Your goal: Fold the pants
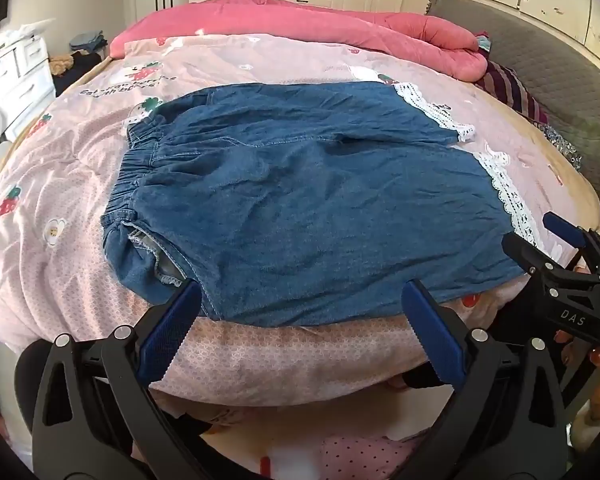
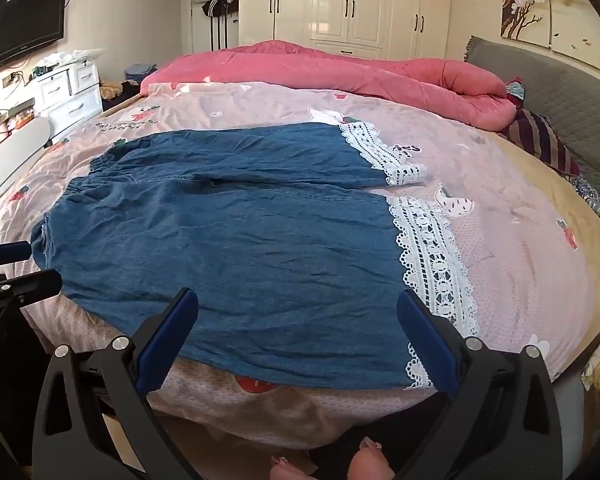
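Bedroom with white wardrobes: one pair of blue denim pants [image 1: 300,200] lies flat on a pink strawberry-print bedspread [image 1: 60,168], elastic waistband left, two lace-trimmed leg hems right, a rolled pink quilt [image 1: 300,28] behind. Two tools wait at the bed's near edge: the left hand-held gripper [image 1: 300,304] and right hand-held gripper [image 2: 298,312], both spread wide and empty, their bases cut off.

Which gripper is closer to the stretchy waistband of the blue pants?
Left. The left gripper is open at the near edge by the waistband; the right gripper is open farther along, by the lace hem.
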`<action>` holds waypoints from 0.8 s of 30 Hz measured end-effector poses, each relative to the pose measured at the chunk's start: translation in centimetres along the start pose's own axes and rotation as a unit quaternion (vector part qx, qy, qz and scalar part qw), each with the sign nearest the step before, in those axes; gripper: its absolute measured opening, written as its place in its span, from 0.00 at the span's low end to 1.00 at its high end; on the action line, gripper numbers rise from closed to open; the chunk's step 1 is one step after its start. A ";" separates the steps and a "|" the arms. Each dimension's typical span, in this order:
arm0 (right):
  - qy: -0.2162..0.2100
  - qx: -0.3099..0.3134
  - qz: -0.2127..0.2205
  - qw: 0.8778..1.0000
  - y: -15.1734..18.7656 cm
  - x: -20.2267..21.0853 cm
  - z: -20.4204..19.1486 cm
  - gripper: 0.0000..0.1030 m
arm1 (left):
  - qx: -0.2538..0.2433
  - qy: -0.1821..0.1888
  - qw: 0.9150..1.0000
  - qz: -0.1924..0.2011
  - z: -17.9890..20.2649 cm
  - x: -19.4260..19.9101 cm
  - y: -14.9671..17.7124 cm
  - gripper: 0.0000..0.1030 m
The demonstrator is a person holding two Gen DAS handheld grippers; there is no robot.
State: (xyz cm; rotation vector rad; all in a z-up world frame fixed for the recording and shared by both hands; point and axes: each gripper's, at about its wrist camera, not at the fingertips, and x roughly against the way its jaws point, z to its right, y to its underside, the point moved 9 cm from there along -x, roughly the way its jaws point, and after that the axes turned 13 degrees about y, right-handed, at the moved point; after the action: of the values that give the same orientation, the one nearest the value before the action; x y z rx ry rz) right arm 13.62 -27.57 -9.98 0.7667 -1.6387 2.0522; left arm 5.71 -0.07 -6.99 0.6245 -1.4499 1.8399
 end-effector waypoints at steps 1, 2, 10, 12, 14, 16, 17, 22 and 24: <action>0.001 0.001 -0.001 1.000 0.0 0.0 0.0 0.96 | -0.002 -0.002 1.000 0.000 0.0 0.0 0.0 0.92; 0.001 0.002 -0.002 1.000 0.1 -0.1 0.0 0.96 | -0.003 -0.004 1.000 0.000 0.1 -0.1 0.0 0.92; -0.005 0.002 0.000 1.000 0.0 0.8 -0.8 0.96 | 0.010 0.000 1.000 0.009 -0.4 0.7 -0.7 0.92; -0.004 0.002 0.002 1.000 0.0 1.0 -0.9 0.96 | 0.009 -0.006 1.000 0.013 -0.2 0.7 -0.5 0.92; -0.008 0.002 0.003 1.000 0.0 0.6 -0.6 0.96 | 0.011 -0.008 1.000 0.014 -0.3 0.7 -0.5 0.92; -0.008 0.003 0.003 1.000 -0.1 0.6 -0.6 0.96 | 0.011 -0.011 1.000 0.014 -0.4 0.7 -0.5 0.92; -0.009 0.003 0.003 1.000 0.0 0.7 -0.7 0.96 | 0.011 -0.012 1.000 0.015 -0.5 0.7 -0.5 0.92; -0.009 0.004 0.004 1.000 -0.2 0.6 -0.7 0.96 | 0.011 -0.015 1.000 0.014 -0.6 0.6 -0.5 0.92; -0.009 0.004 0.004 1.000 -0.1 0.7 -0.8 0.96 | 0.010 -0.017 1.000 0.015 -0.6 0.6 -0.5 0.92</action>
State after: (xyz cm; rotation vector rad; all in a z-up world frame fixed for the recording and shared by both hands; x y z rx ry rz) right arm 13.04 -26.79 -9.56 0.7854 -1.6480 2.0647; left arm 5.72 0.66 -6.39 0.6504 -1.4714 1.8768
